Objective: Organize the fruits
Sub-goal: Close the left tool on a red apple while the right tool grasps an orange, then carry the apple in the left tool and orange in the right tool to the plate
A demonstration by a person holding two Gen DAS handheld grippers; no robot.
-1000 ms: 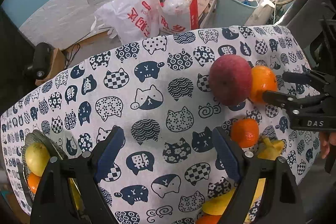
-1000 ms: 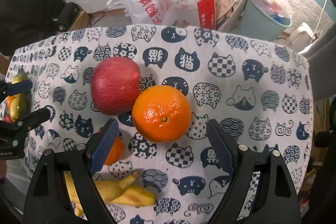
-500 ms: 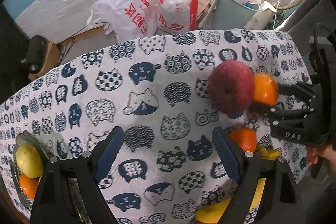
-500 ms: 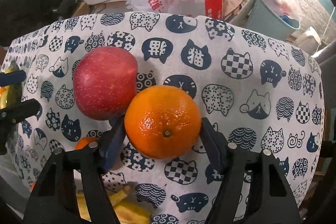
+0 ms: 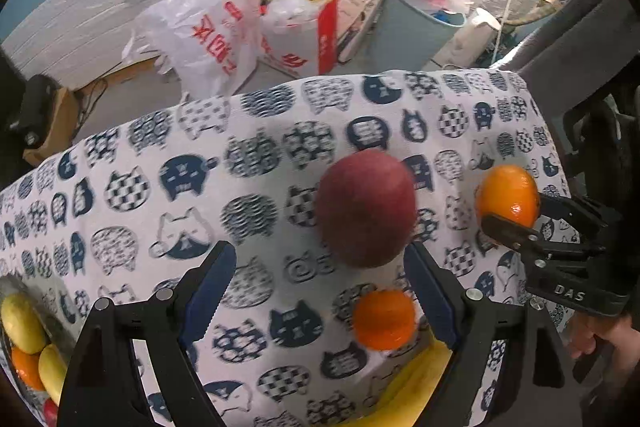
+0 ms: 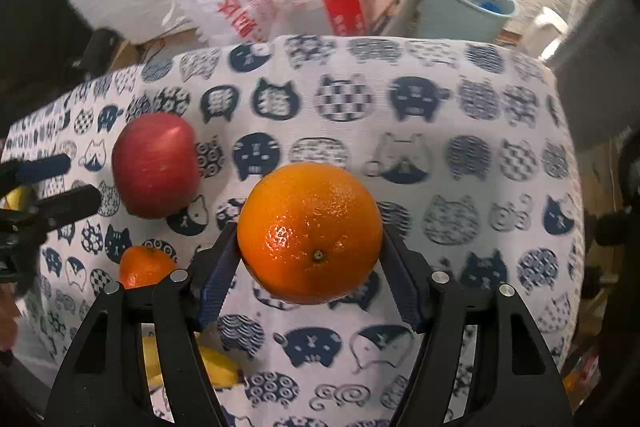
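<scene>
The orange [image 6: 310, 233] sat clamped between the right gripper's [image 6: 310, 259] blue pads, lifted off the cat-print cloth [image 6: 440, 115] — well right of the apple [image 6: 156, 165], which lay on the cloth. A mandarin [image 6: 146, 266] rested nearer, beside a banana [image 6: 218, 371]. The left gripper [image 5: 320, 291] hung wide, holding nothing, above the cloth — a dish [image 5: 10, 355] of fruit at its far left.
</scene>
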